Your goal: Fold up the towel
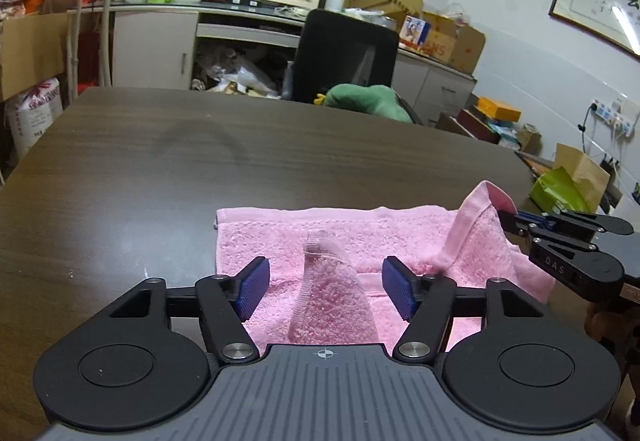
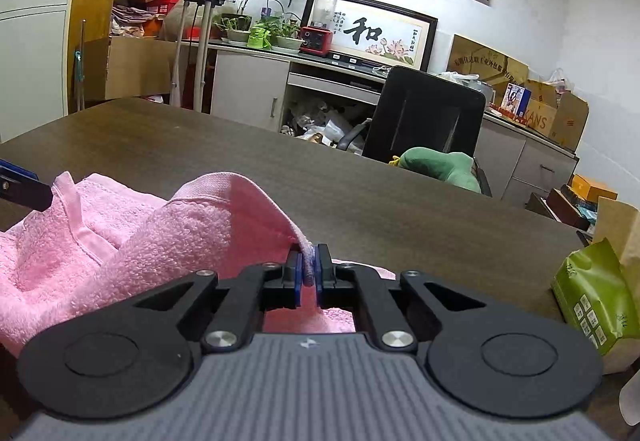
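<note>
A pink towel [image 1: 360,237] lies on the dark wooden table [image 1: 200,161]. My left gripper [image 1: 326,289] is open, its blue pads on either side of a raised towel corner [image 1: 320,245] that stands between them untouched. My right gripper [image 2: 308,275] is shut on the towel's right corner [image 2: 306,257] and holds it lifted off the table; it shows from the side in the left wrist view [image 1: 508,219]. The towel [image 2: 140,237] bunches up to the left in the right wrist view, where a left finger [image 2: 24,193] enters at the edge.
A black office chair [image 1: 344,53] with a green plush [image 1: 368,101] stands behind the table's far edge. A green bag [image 2: 596,301] and cardboard boxes [image 1: 580,169] sit off the table's right side. Cabinets and clutter line the back wall.
</note>
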`<state>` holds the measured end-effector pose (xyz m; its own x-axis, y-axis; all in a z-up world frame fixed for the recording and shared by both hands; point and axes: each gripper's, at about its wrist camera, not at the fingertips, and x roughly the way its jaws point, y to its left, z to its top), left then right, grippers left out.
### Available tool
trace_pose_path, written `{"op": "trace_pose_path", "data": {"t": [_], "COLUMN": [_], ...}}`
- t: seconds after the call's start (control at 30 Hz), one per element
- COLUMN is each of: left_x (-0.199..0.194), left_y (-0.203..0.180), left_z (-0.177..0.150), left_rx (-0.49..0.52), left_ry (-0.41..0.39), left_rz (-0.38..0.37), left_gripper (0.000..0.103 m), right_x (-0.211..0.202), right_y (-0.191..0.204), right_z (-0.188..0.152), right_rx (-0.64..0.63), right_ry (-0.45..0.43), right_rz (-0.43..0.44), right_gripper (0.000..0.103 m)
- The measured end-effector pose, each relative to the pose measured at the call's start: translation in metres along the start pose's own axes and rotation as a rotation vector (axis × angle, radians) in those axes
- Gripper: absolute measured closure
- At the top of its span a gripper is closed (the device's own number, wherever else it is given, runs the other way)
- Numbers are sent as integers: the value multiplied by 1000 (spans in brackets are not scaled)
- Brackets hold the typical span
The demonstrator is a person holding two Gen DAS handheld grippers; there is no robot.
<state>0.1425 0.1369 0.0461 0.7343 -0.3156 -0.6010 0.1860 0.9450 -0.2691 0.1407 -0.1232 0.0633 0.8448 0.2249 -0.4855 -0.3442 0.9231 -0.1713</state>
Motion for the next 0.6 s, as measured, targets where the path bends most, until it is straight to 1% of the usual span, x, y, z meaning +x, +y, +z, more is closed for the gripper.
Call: {"op": "trace_pose_path", "data": {"t": [0.03, 0.07, 0.13, 0.2, 0.23, 0.27, 0.33, 0.43, 0.53, 0.6], "left_x": [5, 9, 15, 18, 18, 17, 12, 0, -14, -21], "left_y": [0, -1, -2, -4, -4, -5, -5, -6, -6, -6], "left_z": [0, 0, -1, -2, -3, -3, -2, -1, 1, 5], "left_rx": [-2, 0, 9, 12, 15, 18, 17, 11, -15, -24], "left_ry": [16, 29, 50, 60, 58, 54, 34, -22, -76, -119], "left_rz": [-15, -22, -22, -15, -11, -7, -2, 15, 34, 60], "left_gripper": [46, 56, 72, 79, 88, 93, 96, 98, 98, 98], "right_x": [0, -1, -1, 0, 0, 0, 0, -3, -14, -19], "right_y": [0, -1, -2, -3, -3, -3, -3, -5, -14, -18], "right_z": [0, 0, 0, 0, 0, -1, -1, -2, 0, 1], "right_rx": [2, 5, 11, 13, 13, 14, 16, 34, 93, 119], "right_ry": [0, -1, -1, 0, 1, 1, 1, -17, -70, -96], "right_rz": [0, -1, 0, -1, -3, -4, -6, -18, -42, -57], "right_gripper": [95, 95, 94, 94, 94, 94, 94, 94, 95, 96]}}
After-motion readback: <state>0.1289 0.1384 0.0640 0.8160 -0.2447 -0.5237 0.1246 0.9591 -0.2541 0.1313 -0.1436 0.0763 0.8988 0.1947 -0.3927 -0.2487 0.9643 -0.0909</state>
